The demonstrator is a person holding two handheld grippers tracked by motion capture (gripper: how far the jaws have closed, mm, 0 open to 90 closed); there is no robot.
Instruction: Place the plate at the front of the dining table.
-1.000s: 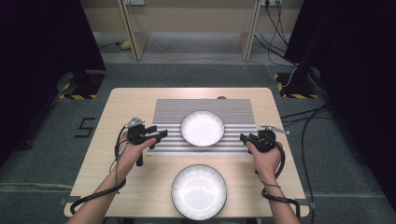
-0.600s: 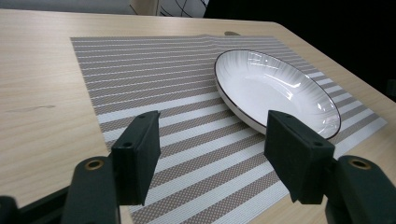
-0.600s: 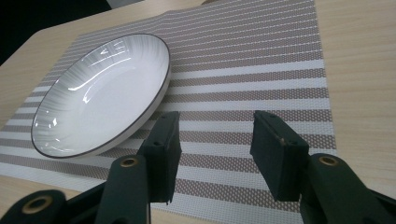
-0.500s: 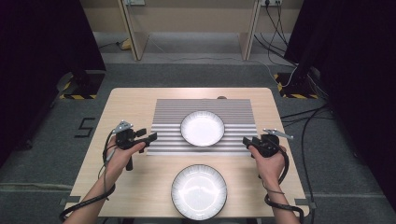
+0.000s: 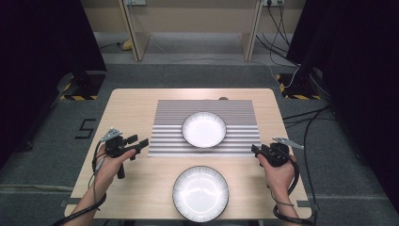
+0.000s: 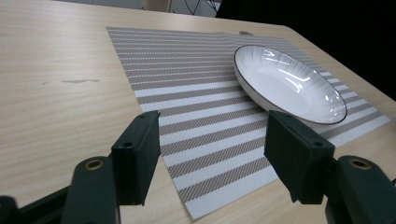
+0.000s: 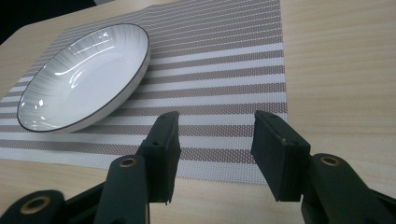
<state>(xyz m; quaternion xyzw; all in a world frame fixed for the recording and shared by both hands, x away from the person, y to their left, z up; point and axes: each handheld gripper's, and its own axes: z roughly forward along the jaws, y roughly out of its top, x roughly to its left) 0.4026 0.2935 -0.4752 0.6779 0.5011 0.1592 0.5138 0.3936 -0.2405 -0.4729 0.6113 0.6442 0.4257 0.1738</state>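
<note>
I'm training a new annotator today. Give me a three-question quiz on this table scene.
1. True or false: both plates lie on the striped mat.
2. Which plate is nearer the person: A) the plate on the mat, B) the plate on bare wood?
3. Fill in: the left gripper and right gripper are both ____.

Key: 1 false; 2 B; 3 open.
</note>
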